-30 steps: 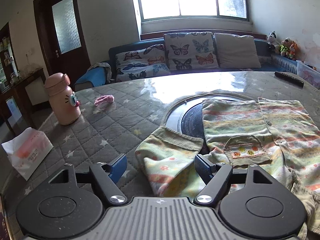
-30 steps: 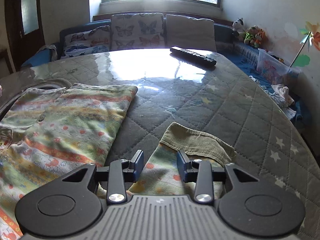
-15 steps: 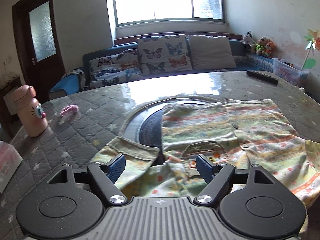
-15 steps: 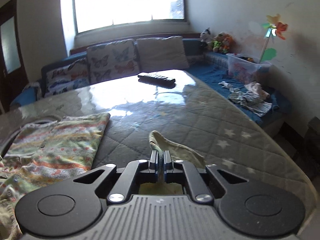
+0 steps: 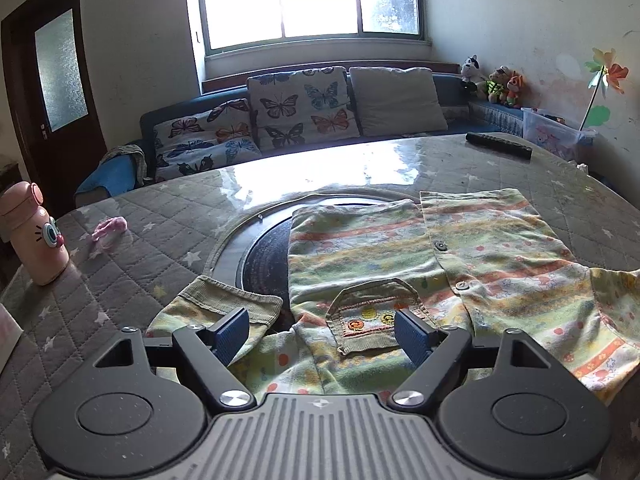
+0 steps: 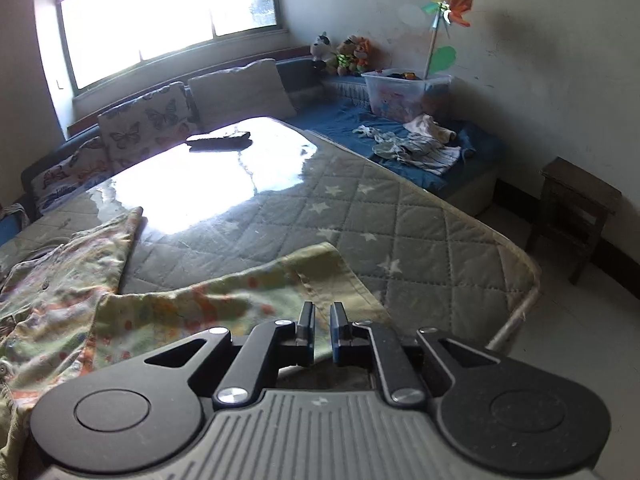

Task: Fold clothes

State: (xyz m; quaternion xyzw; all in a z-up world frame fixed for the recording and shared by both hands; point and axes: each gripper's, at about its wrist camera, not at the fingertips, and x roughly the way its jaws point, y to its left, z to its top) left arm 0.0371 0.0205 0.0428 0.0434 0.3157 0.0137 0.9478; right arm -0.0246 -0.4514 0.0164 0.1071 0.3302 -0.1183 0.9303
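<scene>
A small green and orange patterned child's shirt (image 5: pixel 420 256) lies flat on the quilted table, buttons up, with a chest pocket (image 5: pixel 372 320). My left gripper (image 5: pixel 322 334) is open just above the shirt, over its left shoulder and pocket; the left sleeve's cuff (image 5: pixel 228 300) lies by the left finger. In the right wrist view my right gripper (image 6: pixel 321 334) has its jaws slightly parted over the right sleeve (image 6: pixel 224 304), which lies stretched toward the table's right edge; the cloth passes under the fingertips, and I cannot tell if it is still pinched.
A pink bottle (image 5: pixel 34 236) and a pink scrap (image 5: pixel 110 226) sit at the table's left. A black remote (image 5: pixel 498 144) lies at the far right. A dark round inset (image 5: pixel 264 256) shows under the shirt. The table's right edge (image 6: pixel 520 280) drops to the floor by a stool (image 6: pixel 576 208).
My right gripper pinched the right sleeve, pulled it out to the right, and its jaws have now parted a little. My left gripper has moved right, over the shirt's left shoulder.
</scene>
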